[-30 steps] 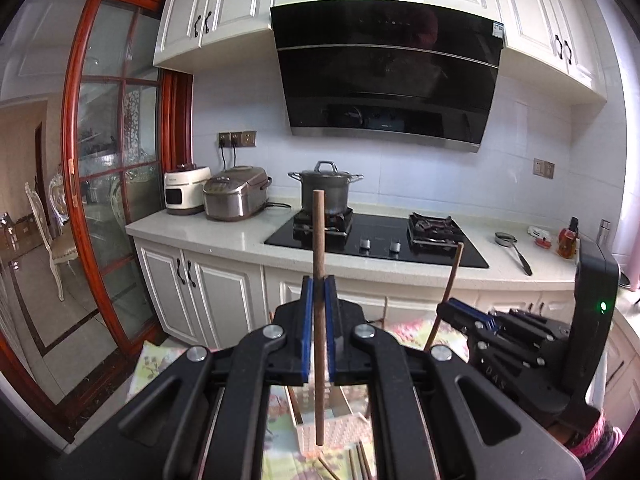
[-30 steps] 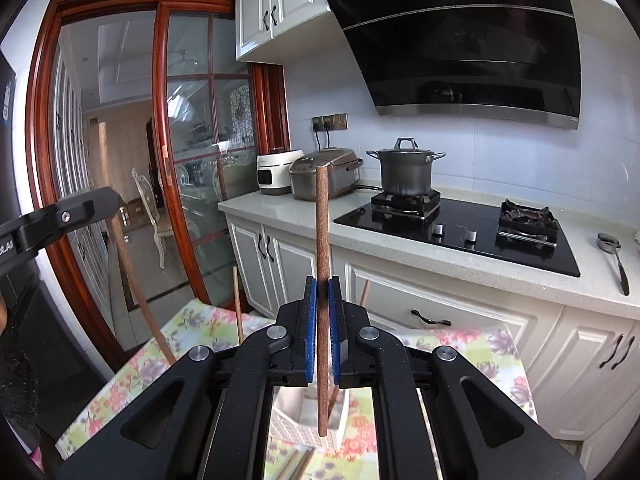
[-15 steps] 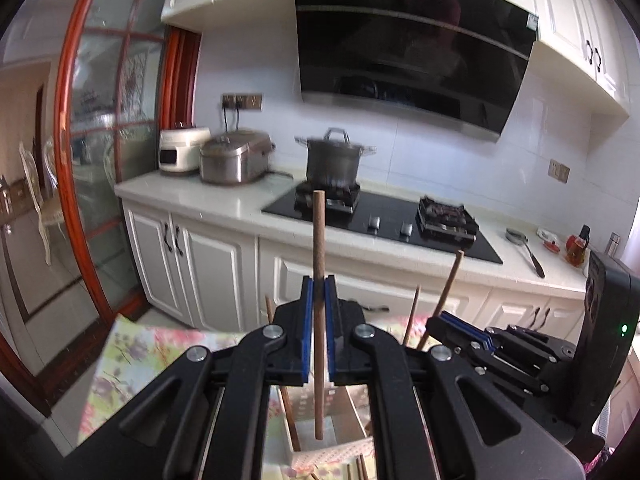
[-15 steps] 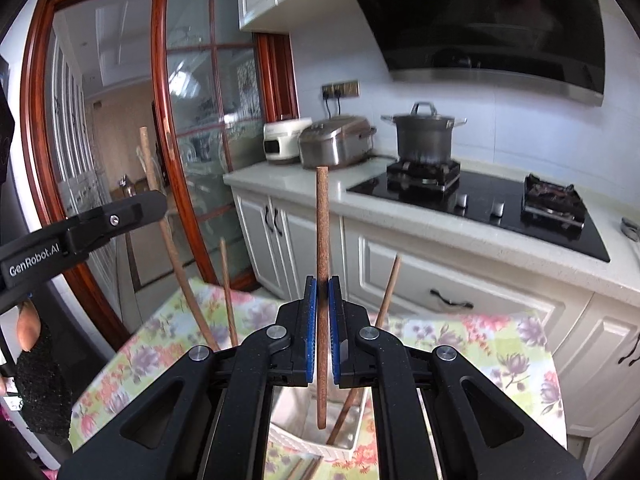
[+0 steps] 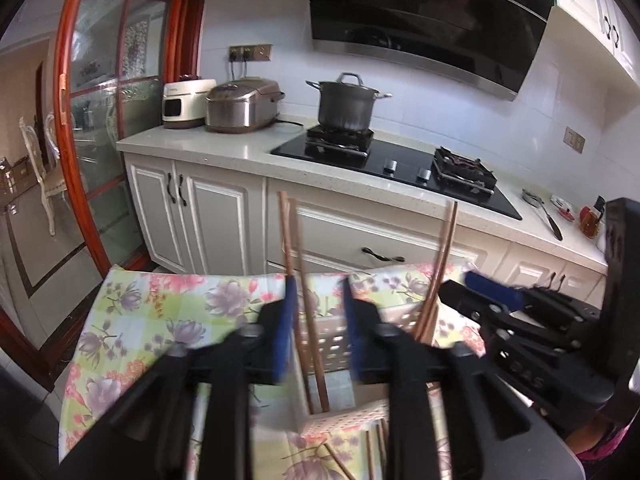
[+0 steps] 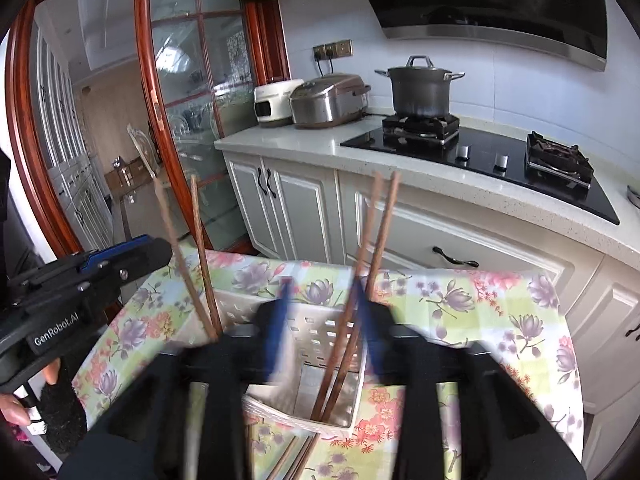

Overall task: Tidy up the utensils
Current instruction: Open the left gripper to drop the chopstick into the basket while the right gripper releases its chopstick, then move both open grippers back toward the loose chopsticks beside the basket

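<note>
Brown wooden chopsticks point(image 6: 352, 308), slanted in perforated white basket point(image 6: 320, 330)

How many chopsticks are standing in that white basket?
4: two chopsticks lean at the white basket's left end, two chopsticks at its right. More lie on the tablecloth, partly hidden.

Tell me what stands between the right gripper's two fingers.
In the right wrist view, two brown chopsticks stand in the white slotted holder, leaning toward the right finger. The right gripper is opening, its pads no longer pressing them.
</note>
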Demonstrator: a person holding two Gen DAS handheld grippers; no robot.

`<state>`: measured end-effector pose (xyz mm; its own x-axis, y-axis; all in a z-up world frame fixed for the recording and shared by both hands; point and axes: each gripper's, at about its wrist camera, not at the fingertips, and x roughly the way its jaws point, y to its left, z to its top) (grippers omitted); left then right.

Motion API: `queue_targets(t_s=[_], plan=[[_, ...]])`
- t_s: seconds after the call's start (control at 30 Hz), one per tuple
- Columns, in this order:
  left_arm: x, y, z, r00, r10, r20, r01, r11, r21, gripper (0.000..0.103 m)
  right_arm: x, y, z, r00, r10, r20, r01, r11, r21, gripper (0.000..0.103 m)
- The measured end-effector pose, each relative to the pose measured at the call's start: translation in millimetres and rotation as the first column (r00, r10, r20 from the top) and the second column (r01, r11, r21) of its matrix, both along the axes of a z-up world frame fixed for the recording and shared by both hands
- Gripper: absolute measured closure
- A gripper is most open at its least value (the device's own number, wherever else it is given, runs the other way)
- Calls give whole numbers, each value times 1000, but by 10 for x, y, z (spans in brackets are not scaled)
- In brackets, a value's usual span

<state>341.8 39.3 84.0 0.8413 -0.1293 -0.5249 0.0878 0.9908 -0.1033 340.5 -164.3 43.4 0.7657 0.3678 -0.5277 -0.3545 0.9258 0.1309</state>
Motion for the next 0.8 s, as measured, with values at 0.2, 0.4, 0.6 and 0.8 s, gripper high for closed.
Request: queue_targets(t_s=[0.2, 0.4, 0.6, 0.8], plan=[[-234, 151, -5, 998, 59, 36, -59, 998, 0, 44, -179, -169, 75, 998, -22, 55, 22, 1000, 13, 49], [-607, 267, -81, 984, 150, 93, -156, 986, 62, 19, -388, -325, 43, 996, -41, 80, 39, 999, 22, 49], [-994, 261, -173, 977, 168, 134, -184, 976, 120, 9, -704, -416, -30, 994, -42, 100, 40, 999, 27, 49], [-1409, 195, -315, 980, 140, 139, -157, 981, 116, 5, -1128, -461, -155, 992, -40, 117, 38, 999, 25, 45]])
